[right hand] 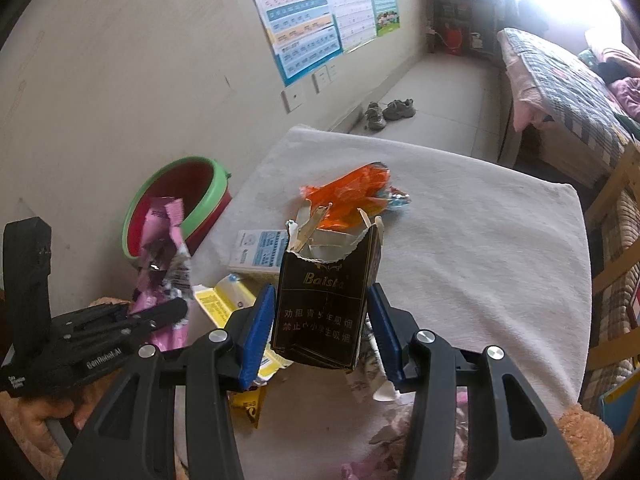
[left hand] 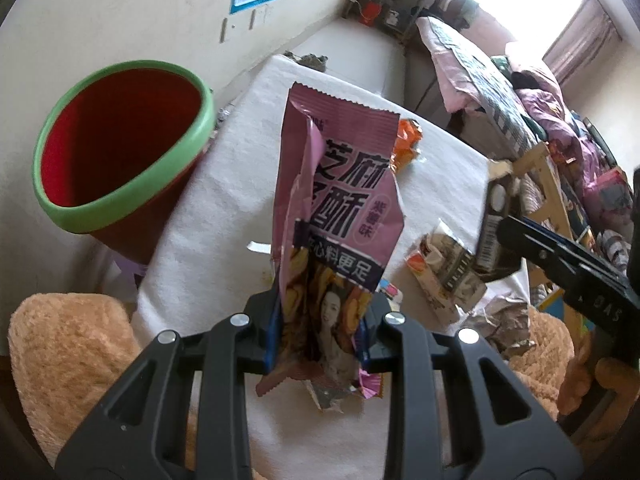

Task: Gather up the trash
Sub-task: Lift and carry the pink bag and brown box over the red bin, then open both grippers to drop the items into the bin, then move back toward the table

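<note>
My left gripper (left hand: 318,338) is shut on a pink snack wrapper (left hand: 340,208), held upright above the white cloth-covered table (left hand: 224,216), right of the red bin with a green rim (left hand: 120,140). My right gripper (right hand: 322,330) is shut on a torn dark brown cigarette box (right hand: 326,300) above the table (right hand: 480,264). In the right wrist view the left gripper (right hand: 160,316) with the pink wrapper (right hand: 164,248) is at the left, next to the bin (right hand: 180,200). In the left wrist view the right gripper (left hand: 560,256) holds the box (left hand: 496,224) at the right.
On the table lie an orange wrapper (right hand: 356,196), a white and blue leaflet (right hand: 260,250), a yellow packet (right hand: 232,304) and crumpled paper scraps (left hand: 448,268). A tan plush toy (left hand: 68,352) sits at the near edge. A bed (right hand: 568,92) and shoes (right hand: 388,112) are beyond.
</note>
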`<action>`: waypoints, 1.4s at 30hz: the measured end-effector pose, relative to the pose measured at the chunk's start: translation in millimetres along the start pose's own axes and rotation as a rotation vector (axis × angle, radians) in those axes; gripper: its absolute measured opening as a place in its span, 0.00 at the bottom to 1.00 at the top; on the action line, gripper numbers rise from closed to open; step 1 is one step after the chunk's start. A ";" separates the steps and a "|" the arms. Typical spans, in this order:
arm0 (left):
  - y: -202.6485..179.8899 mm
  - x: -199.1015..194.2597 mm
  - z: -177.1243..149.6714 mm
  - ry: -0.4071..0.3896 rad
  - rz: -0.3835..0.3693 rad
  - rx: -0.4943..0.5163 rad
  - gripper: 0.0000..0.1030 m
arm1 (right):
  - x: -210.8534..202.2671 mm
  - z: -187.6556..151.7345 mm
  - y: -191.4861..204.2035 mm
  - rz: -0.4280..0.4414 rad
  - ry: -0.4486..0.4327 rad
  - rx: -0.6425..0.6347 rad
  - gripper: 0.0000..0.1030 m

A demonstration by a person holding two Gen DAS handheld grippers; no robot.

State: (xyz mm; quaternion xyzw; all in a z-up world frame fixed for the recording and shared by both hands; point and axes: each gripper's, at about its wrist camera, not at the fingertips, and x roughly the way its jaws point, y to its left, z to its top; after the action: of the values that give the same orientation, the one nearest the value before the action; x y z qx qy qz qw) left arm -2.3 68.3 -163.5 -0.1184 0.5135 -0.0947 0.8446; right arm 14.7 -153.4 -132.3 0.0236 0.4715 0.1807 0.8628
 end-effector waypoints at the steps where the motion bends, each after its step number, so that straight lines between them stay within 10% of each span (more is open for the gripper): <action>1: -0.5 1.0 0.5 0.001 -0.004 0.005 0.27 | 0.9 0.0 3.0 0.001 0.003 -0.007 0.45; 39: 195.4 -26.1 67.3 -0.136 0.219 -0.334 0.27 | 132.5 117.0 178.2 0.262 0.103 -0.219 0.47; 42: 198.8 -24.5 71.7 -0.145 0.233 -0.331 0.41 | 137.4 120.8 184.3 0.266 0.094 -0.228 0.54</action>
State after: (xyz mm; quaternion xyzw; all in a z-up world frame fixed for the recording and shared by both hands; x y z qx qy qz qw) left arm 57.9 272.2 -170.1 -0.2020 0.4701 0.0981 0.8536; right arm 128.0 80.3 -137.0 -0.0204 0.4806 0.3465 0.8053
